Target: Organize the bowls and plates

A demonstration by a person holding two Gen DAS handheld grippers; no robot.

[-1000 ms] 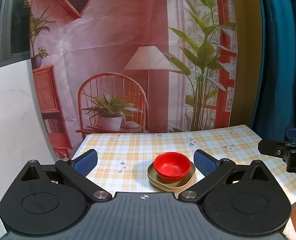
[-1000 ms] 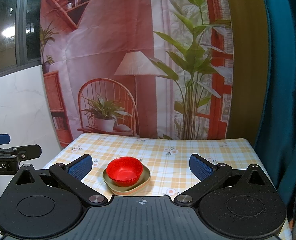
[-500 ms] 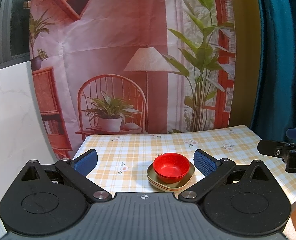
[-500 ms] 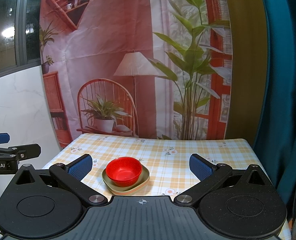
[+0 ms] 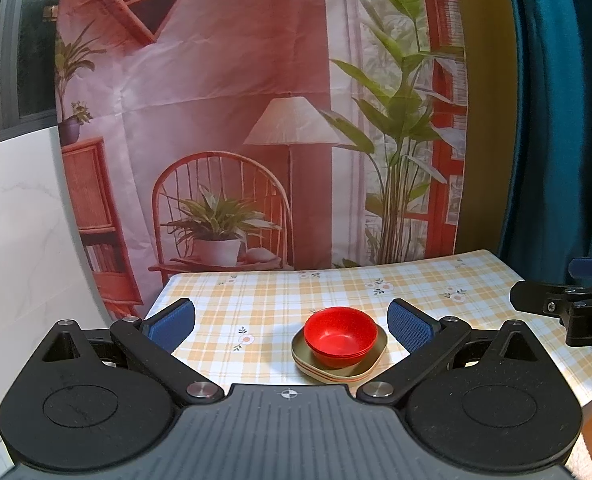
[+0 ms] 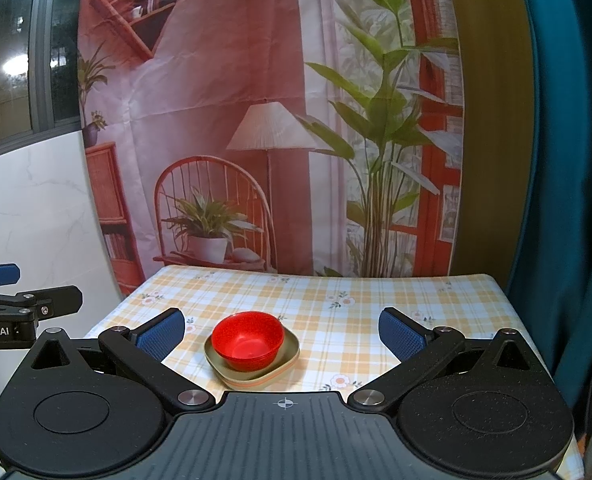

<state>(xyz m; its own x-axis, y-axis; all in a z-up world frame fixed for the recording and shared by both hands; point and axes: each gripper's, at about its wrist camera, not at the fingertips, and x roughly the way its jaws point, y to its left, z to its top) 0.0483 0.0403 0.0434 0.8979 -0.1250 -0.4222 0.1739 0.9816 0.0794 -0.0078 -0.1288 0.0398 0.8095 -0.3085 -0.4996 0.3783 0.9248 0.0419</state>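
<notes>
Hovering short of the desk (image 5: 335, 292), both tools held back and level: left gripper (image 5: 290, 322) with jaws spread wide and nothing between them, right gripper (image 6: 282, 330) the same, wide apart and empty. Just past the blue pads, near the front edge of the checked cloth, sits the whole of the task's ware in one pile: red bowls (image 5: 340, 332) nested together, apparently more than one judging by the stacked rims, resting inside a stack of beige plates (image 5: 315, 364) with an orange one showing in the layers; seen again in the right view as bowls (image 6: 248, 340) on plates (image 6: 292, 350). Nothing else lying loose on the cloth, as far as either view shows. Judging from that, sorting looks finished or very nearly so: like nested with like, bowls on top, no stray piece left to gather. Possibly left: nudging the pile back from the edge, though no need is plain. Beyond the desk, only a printed backdrop (image 5: 256, 120) of chair, lamp and plants, and a teal curtain (image 6: 567, 160) at right.
</notes>
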